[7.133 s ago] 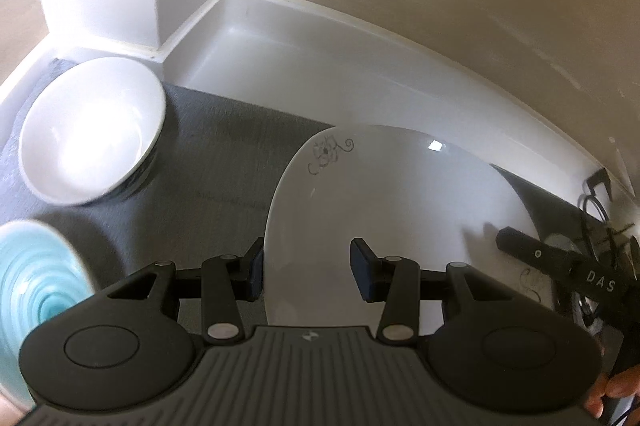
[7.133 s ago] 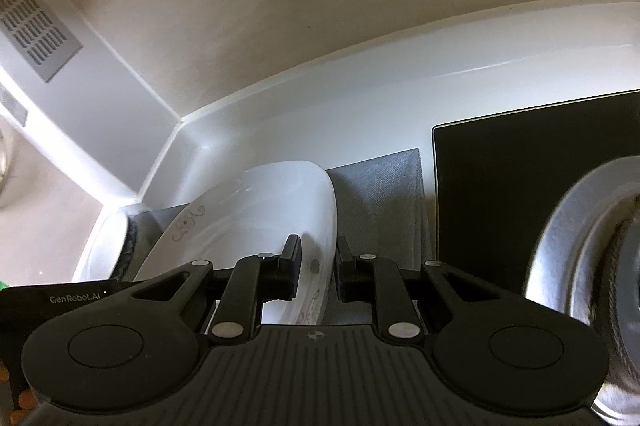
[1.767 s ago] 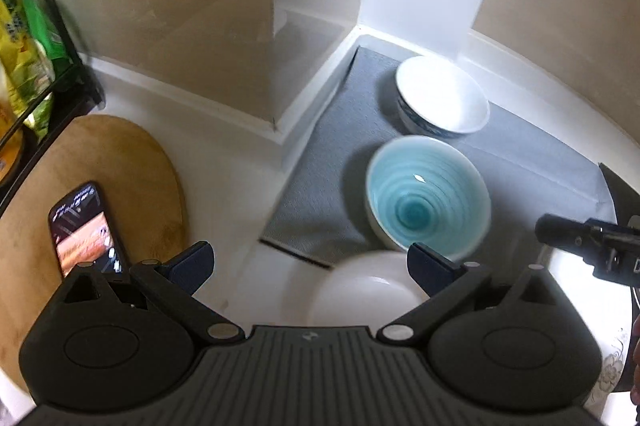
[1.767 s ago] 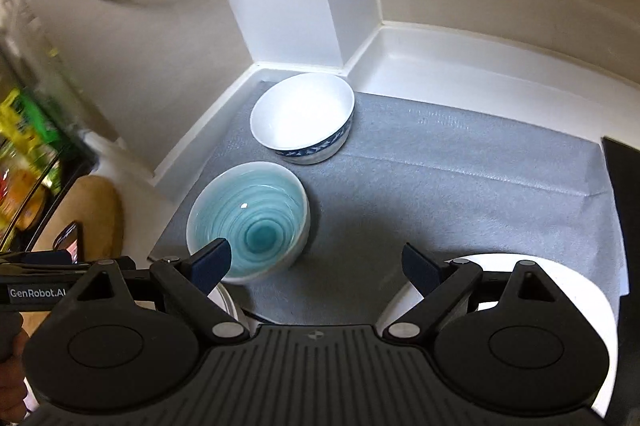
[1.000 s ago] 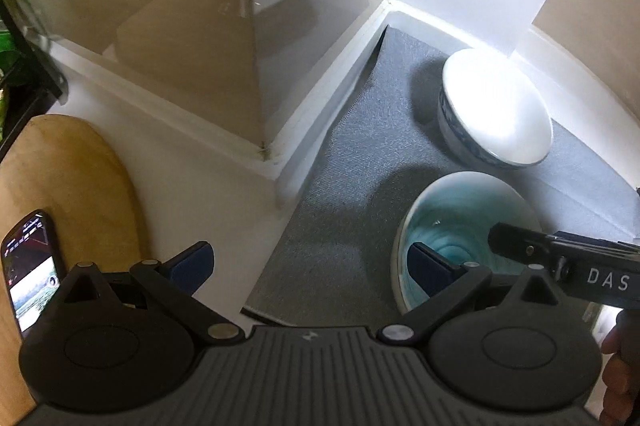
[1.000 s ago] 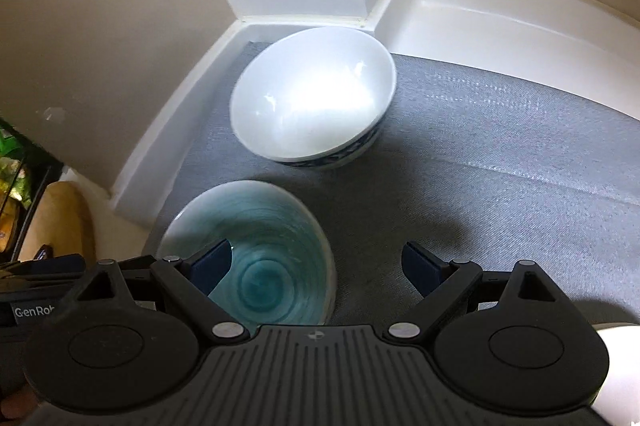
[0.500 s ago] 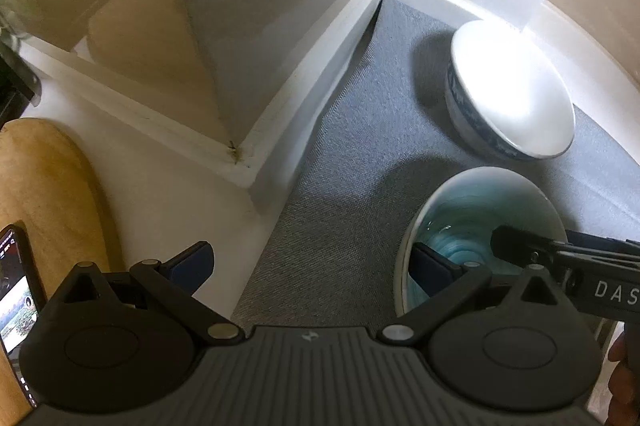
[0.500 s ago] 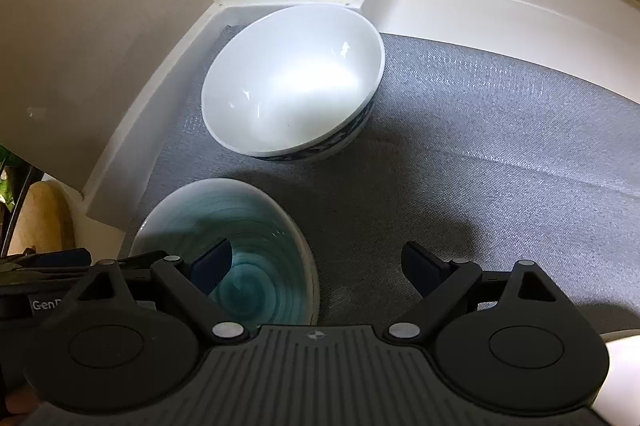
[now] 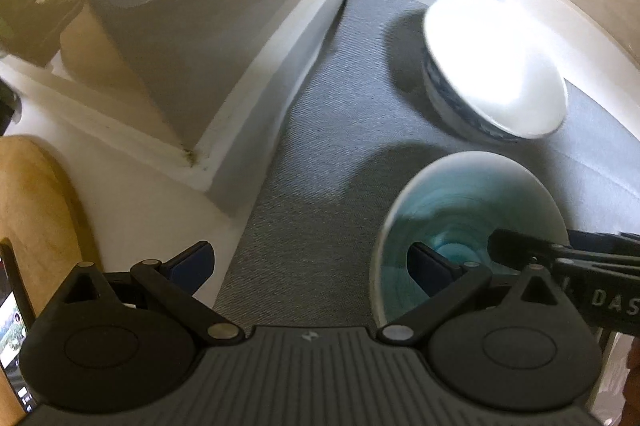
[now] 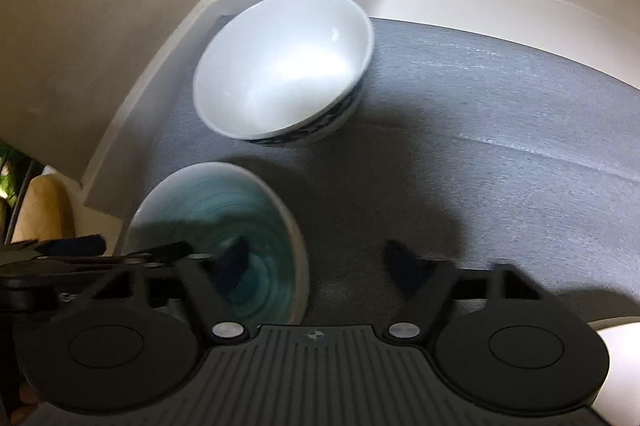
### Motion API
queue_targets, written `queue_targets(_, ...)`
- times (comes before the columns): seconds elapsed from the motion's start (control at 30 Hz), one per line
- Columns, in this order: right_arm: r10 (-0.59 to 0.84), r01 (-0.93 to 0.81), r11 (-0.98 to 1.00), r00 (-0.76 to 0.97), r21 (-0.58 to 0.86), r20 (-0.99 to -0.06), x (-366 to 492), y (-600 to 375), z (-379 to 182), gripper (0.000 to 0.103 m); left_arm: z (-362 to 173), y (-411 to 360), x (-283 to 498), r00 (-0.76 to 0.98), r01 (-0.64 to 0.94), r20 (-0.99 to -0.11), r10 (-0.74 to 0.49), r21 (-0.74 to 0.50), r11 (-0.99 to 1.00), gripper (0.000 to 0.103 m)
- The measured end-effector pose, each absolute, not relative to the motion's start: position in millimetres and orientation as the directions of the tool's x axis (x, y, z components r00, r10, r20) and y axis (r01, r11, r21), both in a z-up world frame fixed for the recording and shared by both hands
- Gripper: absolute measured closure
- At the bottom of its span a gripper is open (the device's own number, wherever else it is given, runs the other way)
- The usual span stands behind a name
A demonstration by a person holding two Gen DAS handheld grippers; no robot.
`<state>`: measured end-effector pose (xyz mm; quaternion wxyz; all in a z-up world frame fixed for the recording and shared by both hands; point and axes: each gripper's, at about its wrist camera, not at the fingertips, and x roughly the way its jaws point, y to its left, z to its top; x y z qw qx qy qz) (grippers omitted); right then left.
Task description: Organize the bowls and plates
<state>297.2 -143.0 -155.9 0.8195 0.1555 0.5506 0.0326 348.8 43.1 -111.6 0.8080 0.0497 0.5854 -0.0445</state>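
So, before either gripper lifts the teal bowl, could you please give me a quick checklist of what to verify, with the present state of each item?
1. Right gripper straddles the teal bowl rim, one finger inside, one outside: ok.
2. Right gripper firmly clamped on the rim: not ok; its jaws are closing, and a gap shows on the outer side.
3. Left gripper has a finger inside the teal bowl: ok, jaws wide open.
4. The two grippers clear of each other inside the bowl: cannot tell; they look very close.
5. White bowl stands apart from the teal bowl: ok.
6. Teal bowl sits flat on the grey mat: cannot tell, image blurred.
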Motion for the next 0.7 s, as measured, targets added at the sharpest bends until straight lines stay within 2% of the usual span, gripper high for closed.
queue_targets(0.03,0.237,0.11,0.947,0.39,0.3,-0.89,296.7,-142.3,-155.8,0.053,-110.0,41.6,346.6,0.314,0.141,-0.949,-0.021,0.025,0.99,0.007)
queue_targets(0.1,0.254,0.104,0.943,0.389,0.316,-0.885,296.3,-141.1,-156.2,0.07,-109.1,38.0,346.5,0.311,0.155,-0.95,-0.03,0.02,0.988,0.017)
queue_targets(0.17,0.262,0.105,0.94,0.391,0.325,-0.883,295.7,-140.9,-157.0,0.08,-107.4,35.1,346.8,0.319,0.165,-0.948,-0.022,0.032,0.986,0.025)
queue_targets(0.23,0.265,0.103,0.939,0.392,0.328,-0.881,295.2,-139.9,-158.1,0.086,-104.4,31.8,346.9,0.303,0.184,-0.951,-0.056,0.001,0.983,0.039)
queue_targets(0.27,0.265,0.1,0.94,0.391,0.327,-0.881,295.2,-139.0,-158.8,0.089,-103.8,30.4,347.2,0.291,0.194,-0.954,-0.077,-0.02,0.981,0.051)
queue_targets(0.37,0.255,0.087,0.946,0.396,0.312,-0.882,294.8,-136.6,-158.1,0.089,-103.8,26.9,347.4,0.252,0.214,-0.958,-0.136,-0.082,0.973,0.079)
queue_targets(0.7,0.246,0.065,0.952,0.421,0.299,-0.873,288.1,-133.7,-145.8,0.089,-93.3,23.3,343.6,0.282,0.218,-0.949,-0.141,-0.08,0.973,0.081)
